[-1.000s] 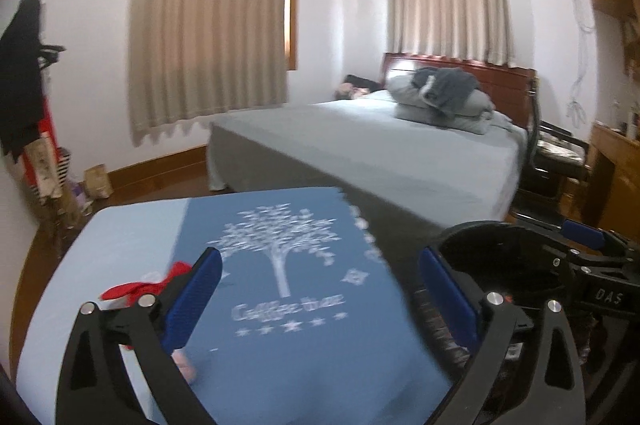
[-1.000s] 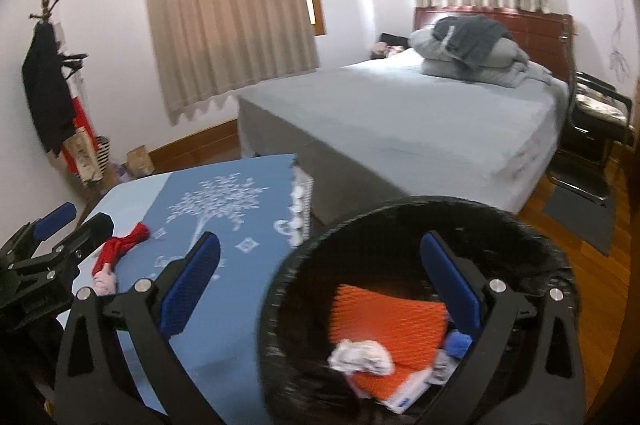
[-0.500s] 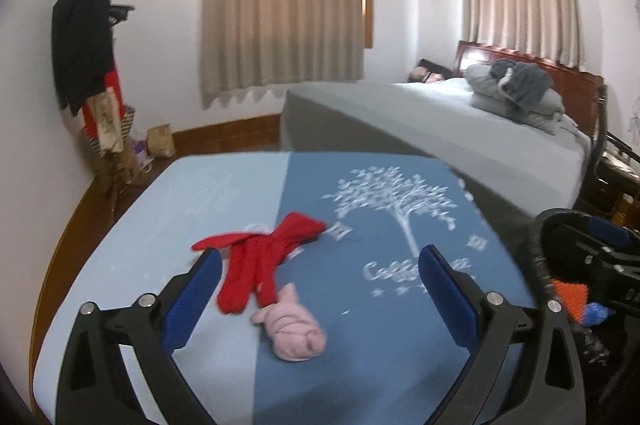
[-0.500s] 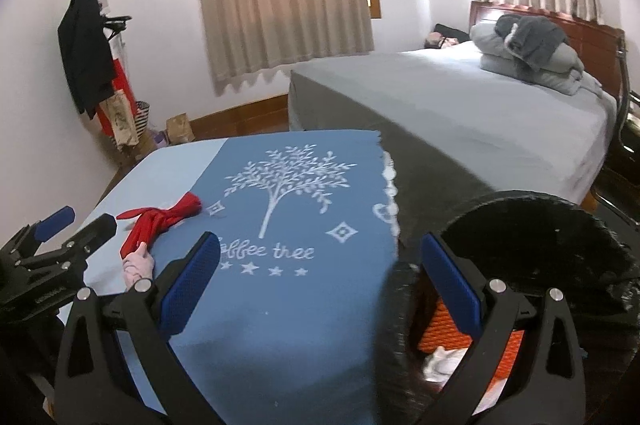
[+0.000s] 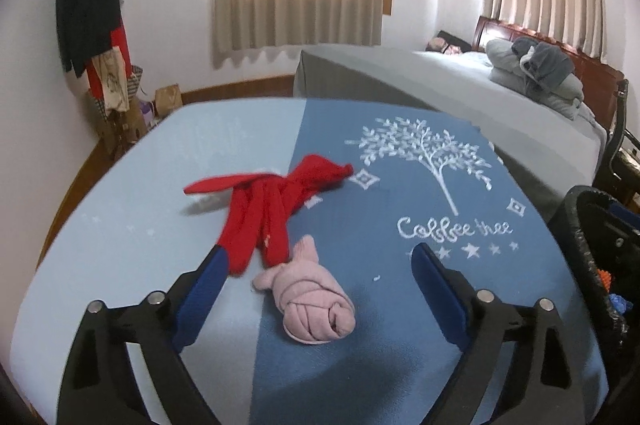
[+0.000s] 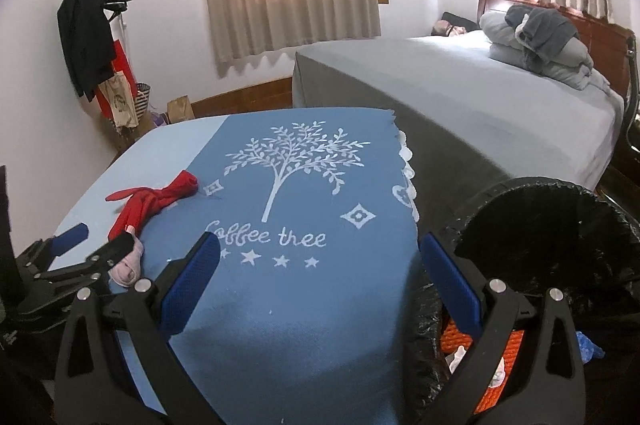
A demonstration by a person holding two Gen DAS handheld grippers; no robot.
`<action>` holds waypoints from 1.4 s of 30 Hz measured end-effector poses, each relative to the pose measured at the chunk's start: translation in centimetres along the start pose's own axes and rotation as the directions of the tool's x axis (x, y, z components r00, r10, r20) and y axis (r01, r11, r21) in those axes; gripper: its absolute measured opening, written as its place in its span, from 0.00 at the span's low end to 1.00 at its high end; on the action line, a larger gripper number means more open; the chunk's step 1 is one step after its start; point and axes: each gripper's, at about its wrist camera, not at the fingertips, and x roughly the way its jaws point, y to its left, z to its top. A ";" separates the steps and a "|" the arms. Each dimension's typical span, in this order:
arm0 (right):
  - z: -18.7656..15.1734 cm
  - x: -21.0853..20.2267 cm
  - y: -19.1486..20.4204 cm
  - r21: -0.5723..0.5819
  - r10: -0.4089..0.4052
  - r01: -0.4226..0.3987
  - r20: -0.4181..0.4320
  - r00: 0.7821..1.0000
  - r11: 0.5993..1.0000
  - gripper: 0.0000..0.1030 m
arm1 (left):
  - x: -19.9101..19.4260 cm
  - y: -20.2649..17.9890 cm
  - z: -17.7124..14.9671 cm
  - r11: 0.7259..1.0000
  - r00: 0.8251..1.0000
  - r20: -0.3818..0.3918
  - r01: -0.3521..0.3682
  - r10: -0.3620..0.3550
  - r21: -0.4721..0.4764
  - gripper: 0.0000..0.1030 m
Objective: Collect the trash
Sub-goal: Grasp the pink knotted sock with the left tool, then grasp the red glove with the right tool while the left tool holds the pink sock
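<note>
Between the wide-open, empty left gripper (image 5: 316,277) fingers now: pink rolled sock (image 5: 310,307), red cloth (image 5: 272,209) just beyond. Swung over from bin (image 6: 560,245); next pickup lined up. Right gripper (image 6: 320,277) open, empty.

The bin (image 6: 560,249) runs off the right wrist view's lower edge; beside the bin, the left gripper's finger (image 6: 116,251) hides part of the pink bundle (image 6: 128,269).

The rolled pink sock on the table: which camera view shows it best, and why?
The left wrist view: the pink sock lies whole and close between the open left gripper fingers. In the right wrist view, only its end shows, behind the left gripper.
</note>
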 end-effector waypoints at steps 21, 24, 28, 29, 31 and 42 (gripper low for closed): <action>0.4 0.2 0.6 -0.014 0.015 -0.015 -0.001 1.000 1.000 0.95 | 1.3 0.7 0.1 0.998 0.996 -0.083 0.015 -0.019 -0.053 0.29; 0.4 0.0 0.6 -0.013 0.015 -0.015 0.004 1.000 1.000 0.95 | 0.3 1.0 0.2 0.998 0.998 -0.056 0.024 -0.027 -0.056 0.29; 0.4 0.2 0.8 -0.019 0.019 -0.019 0.001 1.000 1.000 0.95 | -1.0 1.8 0.5 0.998 0.999 -0.022 0.024 -0.025 -0.050 0.29; 0.4 0.2 0.8 -0.019 0.020 -0.020 -0.001 1.000 1.000 0.95 | -1.3 2.1 0.6 0.998 1.000 -0.013 0.024 -0.025 -0.053 0.29; 0.2 0.3 1.0 -0.020 0.023 -0.023 -0.008 1.000 1.000 0.95 | -1.8 2.6 0.8 0.998 1.000 0.001 0.026 -0.026 -0.062 0.29; 0.1 1.1 2.1 -0.034 0.042 -0.042 -0.024 0.999 0.999 0.95 | -3.8 4.0 2.4 0.998 0.998 0.063 0.009 -0.004 -0.064 0.28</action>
